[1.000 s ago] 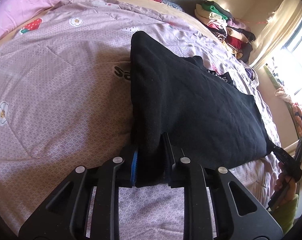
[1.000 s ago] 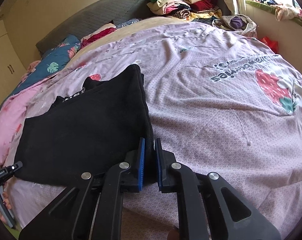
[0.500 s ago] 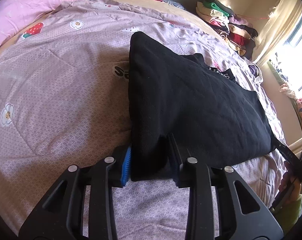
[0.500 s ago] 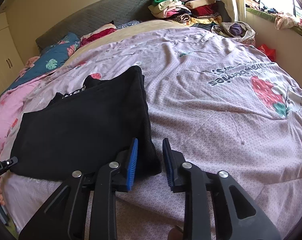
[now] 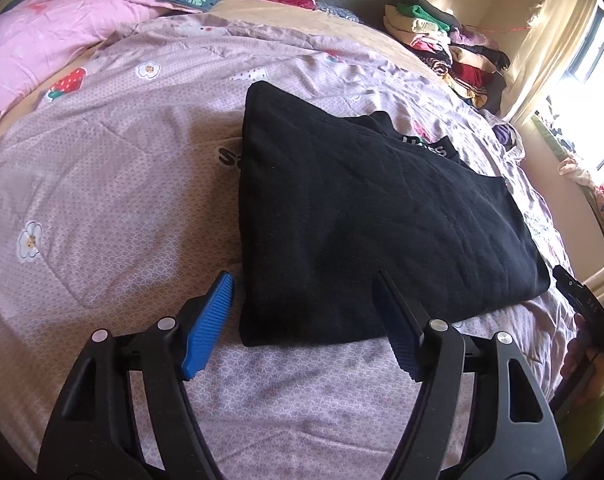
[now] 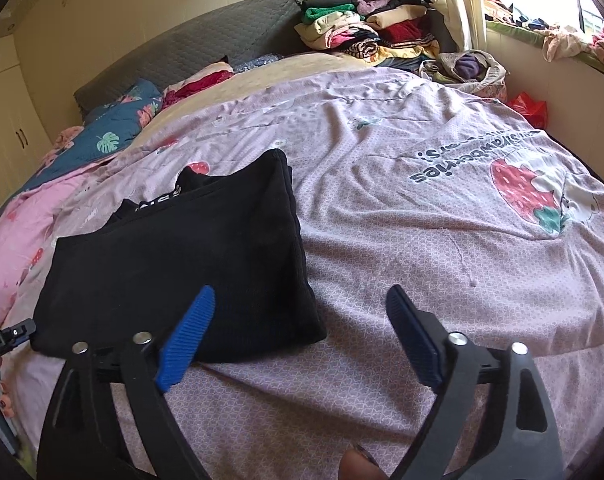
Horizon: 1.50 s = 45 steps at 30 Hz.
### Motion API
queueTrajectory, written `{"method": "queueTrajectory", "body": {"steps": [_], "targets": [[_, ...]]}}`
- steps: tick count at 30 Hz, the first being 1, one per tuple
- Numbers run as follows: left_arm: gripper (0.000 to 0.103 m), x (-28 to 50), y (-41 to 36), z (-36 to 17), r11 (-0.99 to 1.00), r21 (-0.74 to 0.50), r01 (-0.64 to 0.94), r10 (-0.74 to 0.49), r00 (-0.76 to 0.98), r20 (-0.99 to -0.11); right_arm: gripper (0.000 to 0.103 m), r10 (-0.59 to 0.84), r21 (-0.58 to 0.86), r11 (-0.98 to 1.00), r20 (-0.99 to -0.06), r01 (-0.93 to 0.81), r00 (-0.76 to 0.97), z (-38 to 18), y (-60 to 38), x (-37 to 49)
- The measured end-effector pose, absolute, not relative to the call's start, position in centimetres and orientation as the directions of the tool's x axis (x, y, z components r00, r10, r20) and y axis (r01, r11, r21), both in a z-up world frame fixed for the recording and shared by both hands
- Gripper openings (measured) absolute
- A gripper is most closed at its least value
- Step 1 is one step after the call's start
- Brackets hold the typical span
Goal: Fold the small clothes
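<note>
Folded black garment (image 5: 361, 216) lies flat on the strawberry-print quilt (image 6: 441, 240), apparently with one fold finished, as left gripper (image 5: 303, 308) and right gripper (image 6: 302, 328) stand spread wide, gripping nothing.

Left gripper (image 5: 303, 292) is hovering low, jaws standing spread wide, blue pads (image 5: 208, 326) facing inward, gripping nothing. Right gripper (image 6: 302, 306) is doing likewise: jaws gaping, nothing between them. A fingertip (image 6: 359, 466) is showing beneath it.

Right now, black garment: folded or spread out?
Folded. The black garment lies on the quilt as a compact rectangle with layered edges; a waistband peeks from beneath. Both grippers are open, clear of it.
</note>
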<state>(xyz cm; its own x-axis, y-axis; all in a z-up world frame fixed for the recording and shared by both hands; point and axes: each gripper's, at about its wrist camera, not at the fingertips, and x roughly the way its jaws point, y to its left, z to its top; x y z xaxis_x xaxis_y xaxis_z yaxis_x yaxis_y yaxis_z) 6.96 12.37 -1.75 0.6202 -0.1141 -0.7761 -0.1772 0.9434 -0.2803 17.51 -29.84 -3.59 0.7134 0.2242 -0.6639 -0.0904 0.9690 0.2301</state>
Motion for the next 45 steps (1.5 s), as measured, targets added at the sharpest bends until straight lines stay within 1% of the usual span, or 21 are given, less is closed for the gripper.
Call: {"method": "queueTrajectory", "body": {"steps": [1, 3, 4, 6, 9, 28, 45], "targets": [[0.068, 6.9, 12.3, -1.7, 0.944, -0.278, -0.177, -0.112, 0.621, -0.776, 0.093, 0.225, 0.232, 0.969, -0.661, -0.09, 0.716, -3.5, -29.9, 17.4], [0.076, 6.8, 12.1, -1.4, 0.946, -0.272, -0.174, -0.108, 0.623, -0.775, 0.094, 0.229, 0.235, 0.967, -0.658, -0.092, 0.717, -3.4, -30.0, 17.2], [0.077, 6.8, 12.0, -1.2, 0.948, -0.268, -0.172, -0.105, 0.625, -0.774, 0.097, 0.227, 0.234, 0.968, -0.659, -0.091, 0.717, -3.4, -29.9, 17.2], [0.086, 6.6, 11.8, -0.9, 0.951, -0.258, -0.171, -0.097, 0.627, -0.773, 0.098, 0.227, 0.233, 0.968, -0.657, -0.093, 0.719, -3.3, -29.9, 17.0], [0.094, 6.5, 11.4, -0.6, 0.952, -0.256, -0.168, -0.097, 0.628, -0.772, 0.098, 0.229, 0.233, 0.968, -0.656, -0.096, 0.719, -3.2, -29.8, 16.8], [0.094, 4.9, 8.0, 1.0, 0.963, -0.256, -0.081, -0.149, 0.632, -0.76, 0.098, 0.236, 0.248, 0.964, -0.616, -0.1, 0.752, -1.2, -30.0, 13.1], [0.094, 2.1, 5.8, 1.6, 0.975, -0.224, 0.009, -0.177, 0.64, -0.747, 0.099, 0.281, 0.213, 0.958, -0.581, -0.191, 0.764, 1.5, -26.1, 8.9]]}}
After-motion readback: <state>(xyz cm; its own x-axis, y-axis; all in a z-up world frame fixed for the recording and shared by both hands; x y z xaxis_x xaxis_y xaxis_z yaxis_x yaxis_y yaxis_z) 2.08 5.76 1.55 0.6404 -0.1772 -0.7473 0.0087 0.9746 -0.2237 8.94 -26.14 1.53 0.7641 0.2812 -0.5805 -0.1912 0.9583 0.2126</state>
